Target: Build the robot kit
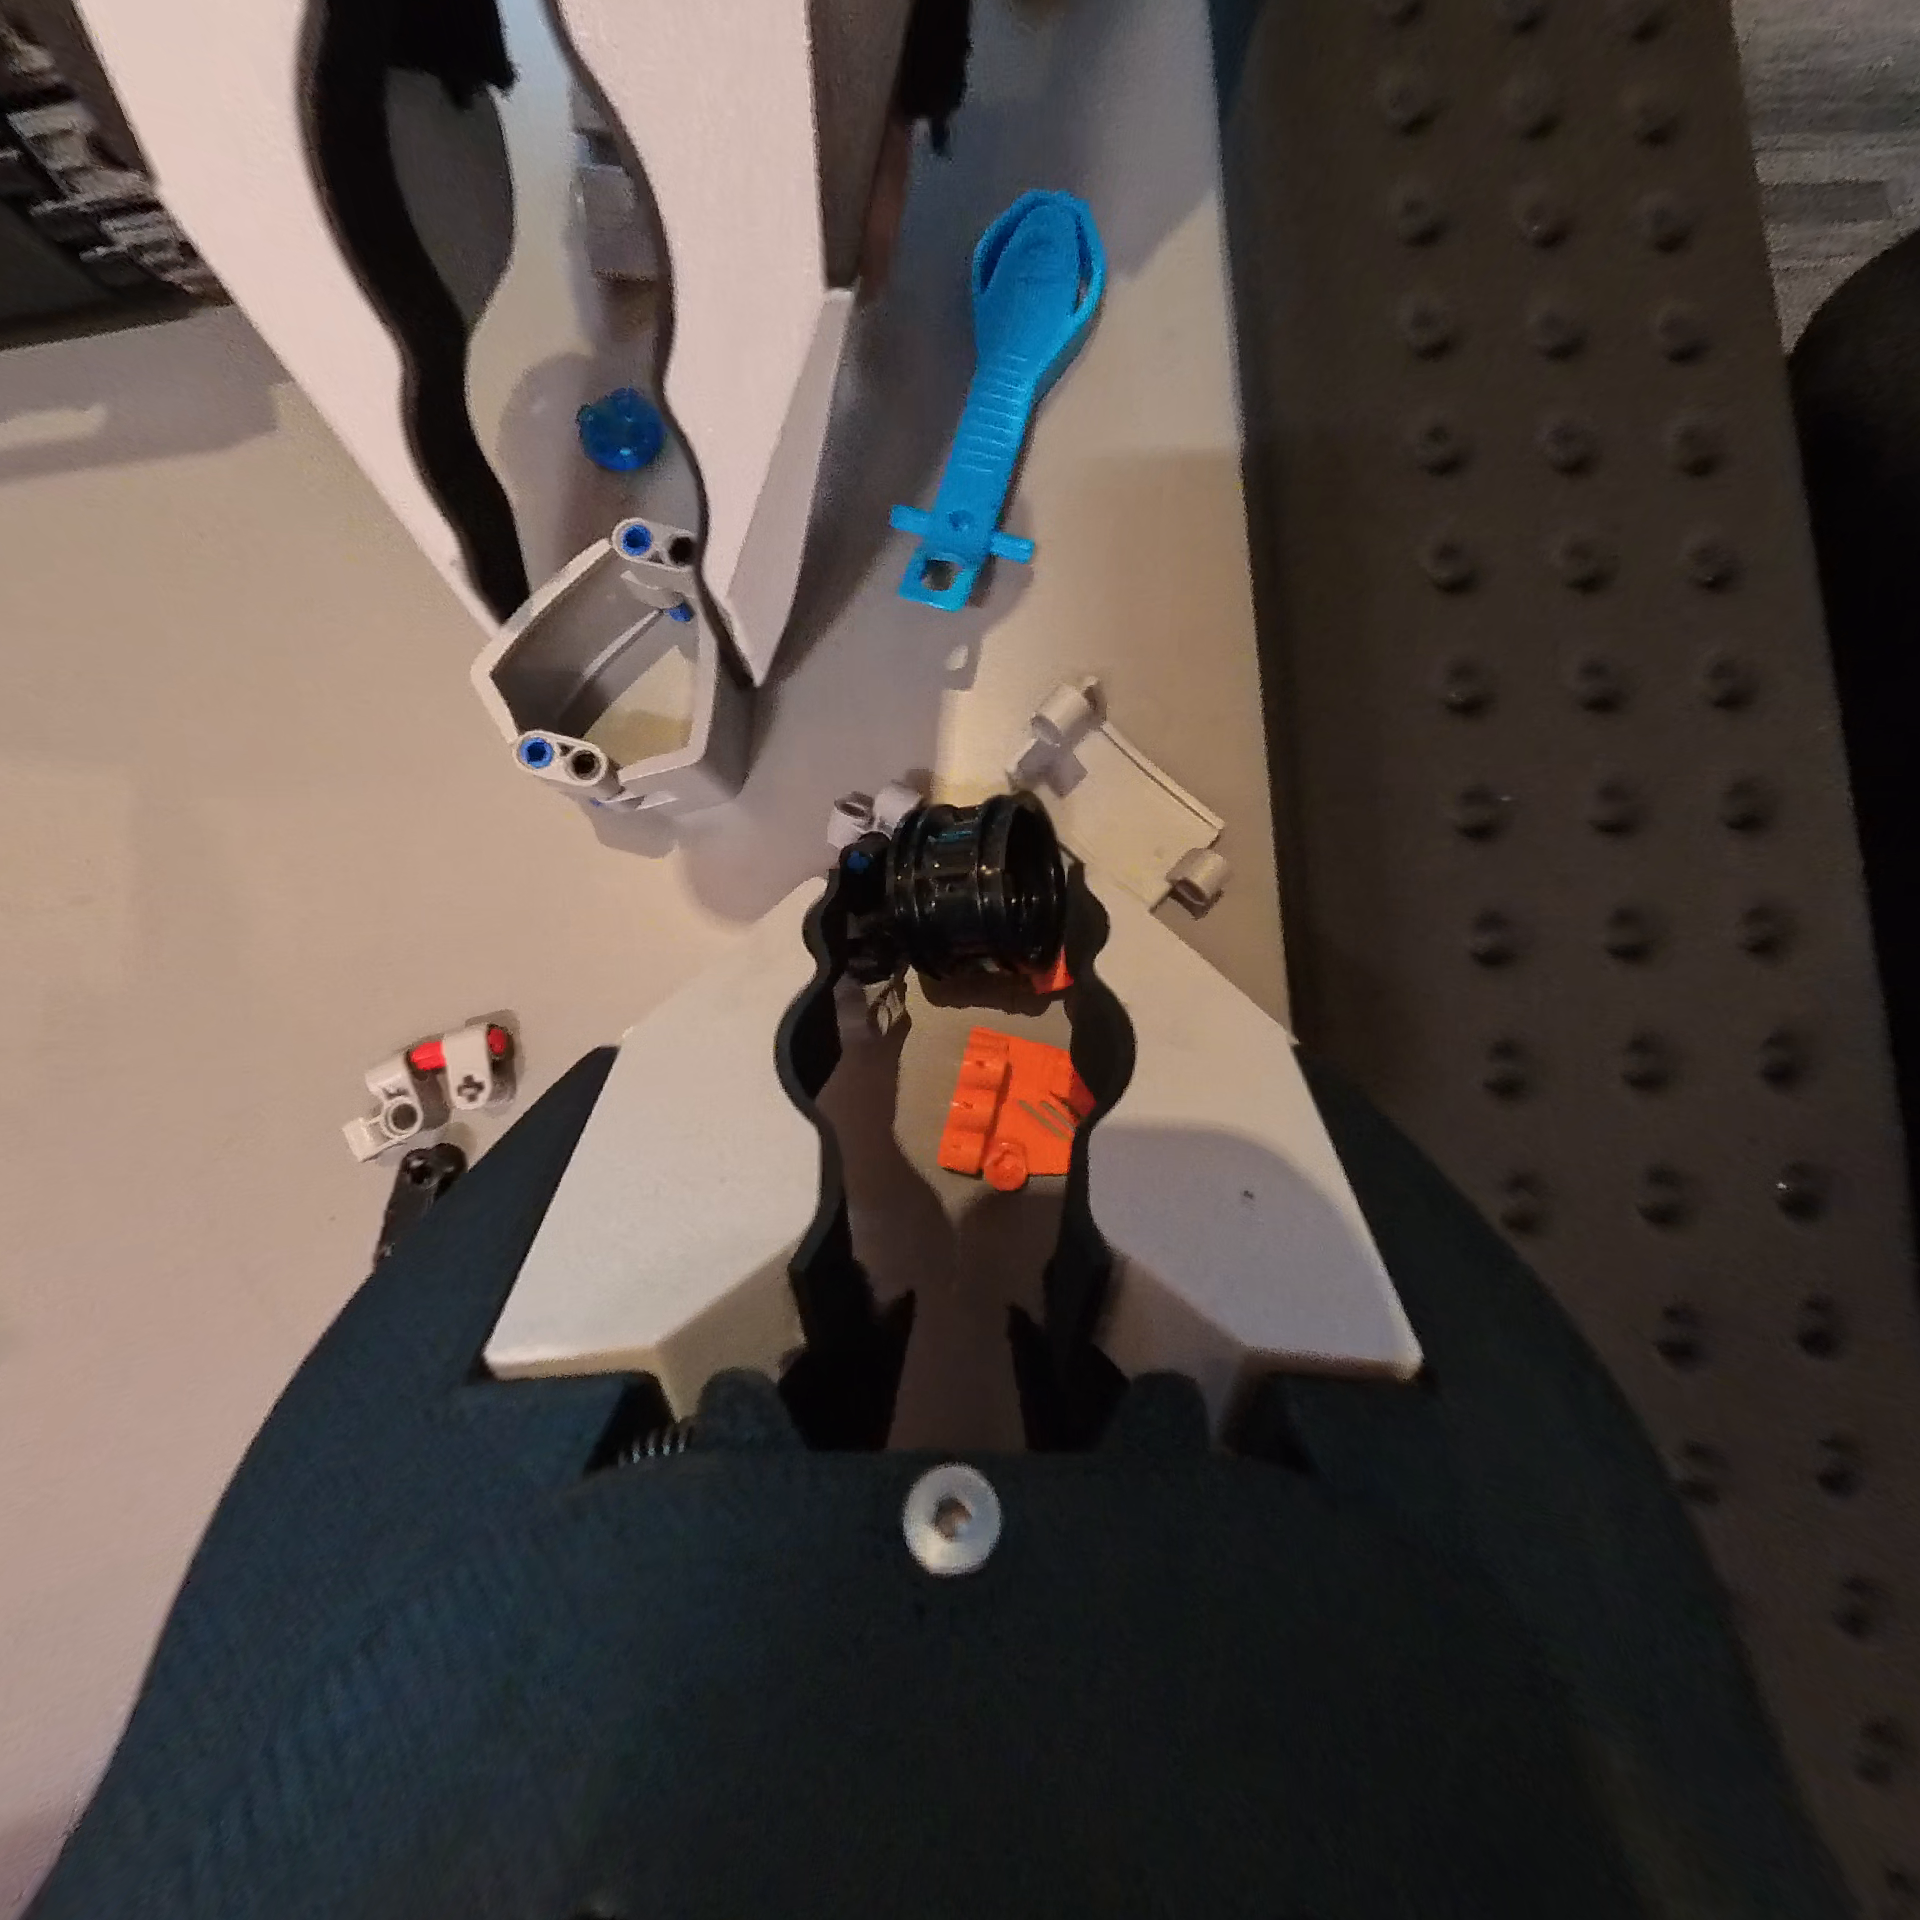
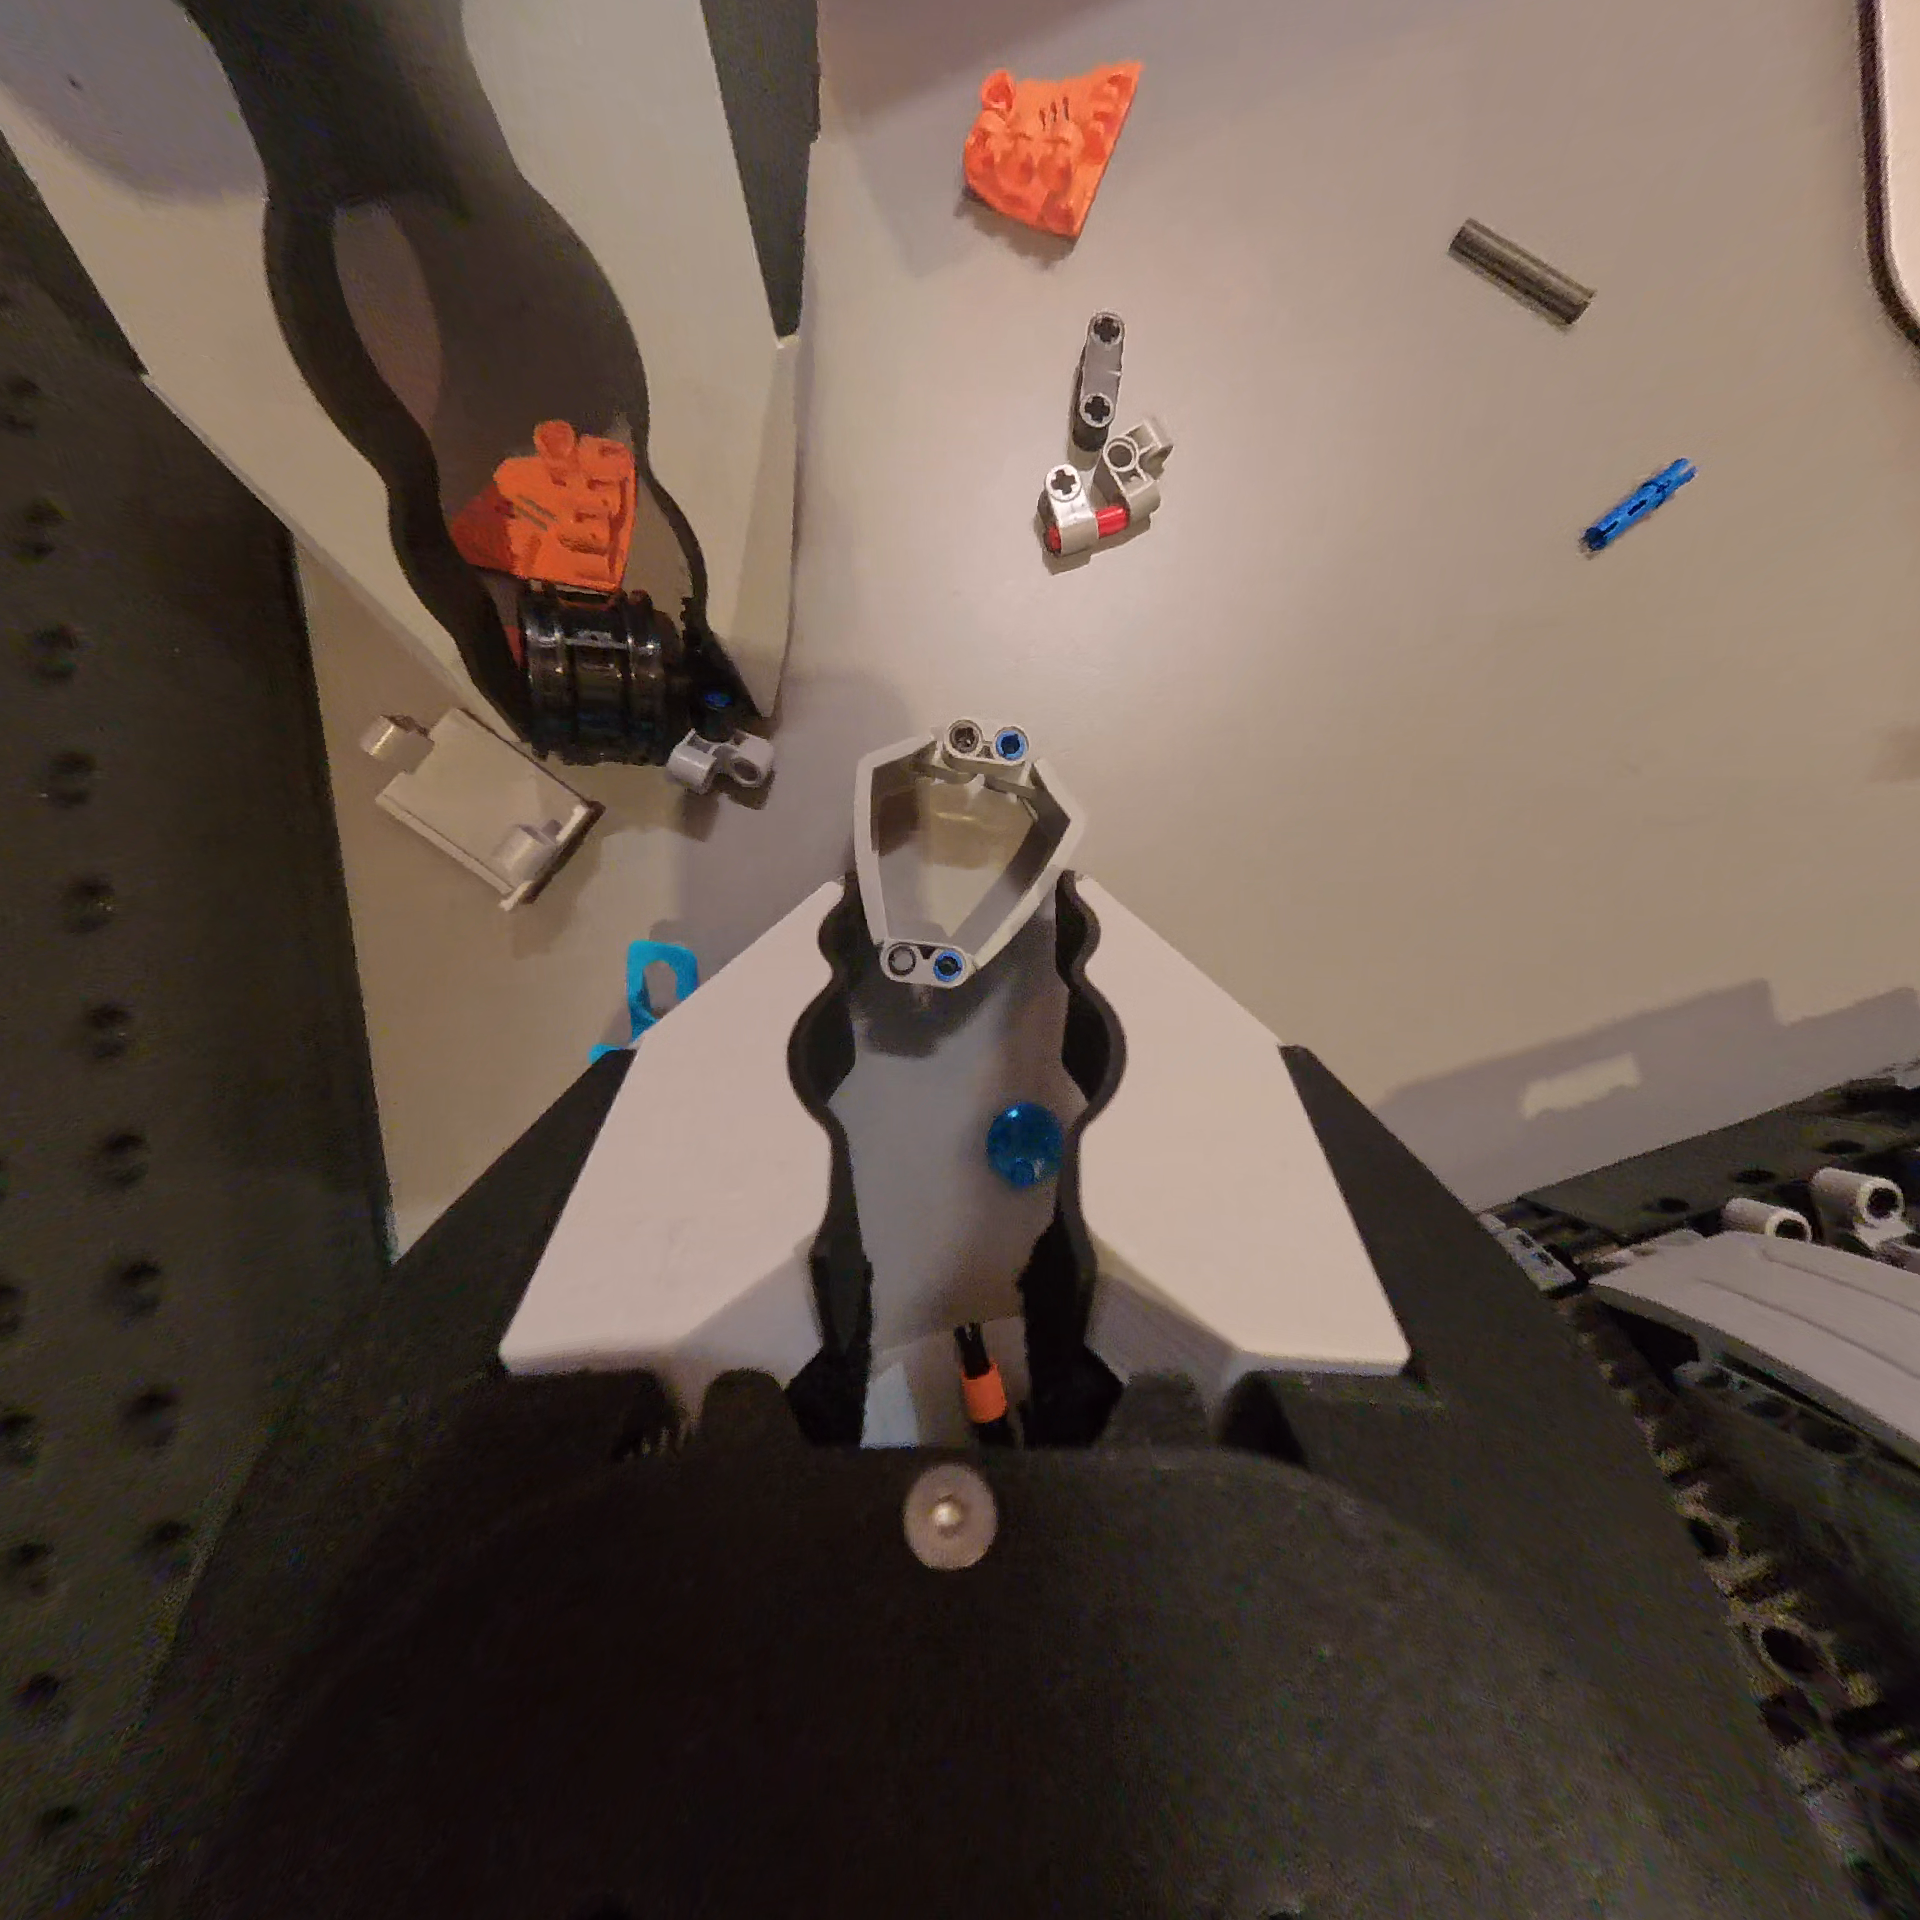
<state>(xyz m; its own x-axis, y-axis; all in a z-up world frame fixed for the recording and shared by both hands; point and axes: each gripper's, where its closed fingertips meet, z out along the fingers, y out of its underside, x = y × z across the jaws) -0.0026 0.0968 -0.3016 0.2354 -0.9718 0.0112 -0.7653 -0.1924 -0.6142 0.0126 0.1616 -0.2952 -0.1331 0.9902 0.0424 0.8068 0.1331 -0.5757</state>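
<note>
Two hand-held tongs meet tip to tip over a pale counter (image 2: 1351,727) strewn with small plastic building pieces. The left tongs (image 1: 956,925) are clamped on a black ribbed wheel hub (image 1: 977,894), held right at their tips; a small grey connector with a blue pin (image 1: 868,826) sticks out just beyond the hub on the tongs' left. Lying on the counter between the left tongs' arms, nearer the handle than the hub, is an orange block (image 1: 1013,1117). Past the tips to the right rests a flat light grey panel (image 1: 1127,795), and farther ahead a bright blue strap-like piece (image 1: 997,416). Off to the left of these tongs sits a small grey cluster with red pins (image 1: 442,1081), with a black pin (image 1: 416,1179) just beside it. A dark studded mat (image 1: 1558,831) runs along the right side. The right tongs (image 2: 961,914) are closed on a grey open frame piece (image 2: 961,842) with blue pins at two corners, gripping its near end while the rest juts out ahead of the tips. On the counter between their arms lies a round translucent blue stud (image 2: 1023,1143). Well ahead and to the right of these tongs are a second orange block (image 2: 1049,145), a dark grey link (image 2: 1096,379), a dark tube (image 2: 1522,270) and a blue axle pin (image 2: 1636,504), each apart from the others.
</note>
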